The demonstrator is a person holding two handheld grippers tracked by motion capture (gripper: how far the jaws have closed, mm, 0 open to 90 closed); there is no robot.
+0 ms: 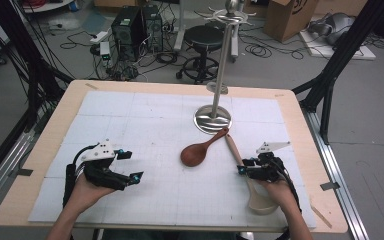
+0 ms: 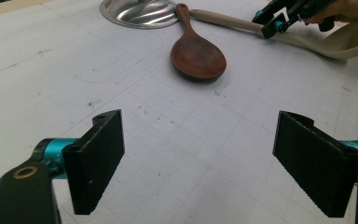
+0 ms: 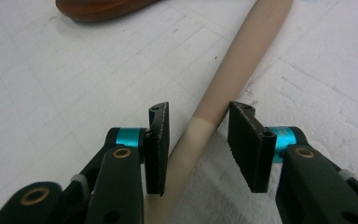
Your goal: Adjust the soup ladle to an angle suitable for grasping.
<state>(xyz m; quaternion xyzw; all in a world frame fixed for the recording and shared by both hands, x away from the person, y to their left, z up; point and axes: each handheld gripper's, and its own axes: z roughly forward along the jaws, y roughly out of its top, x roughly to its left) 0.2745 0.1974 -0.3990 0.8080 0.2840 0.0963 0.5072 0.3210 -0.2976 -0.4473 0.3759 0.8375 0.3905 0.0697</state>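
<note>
The right tool straddled the handle of the beige ladle, its pads not quite pressing on it, as far as the close view showed. The ladle lay on the table, its handle end near the brown wooden spoon and the steel stand. The left tool stood wide open and empty, well apart.
</note>
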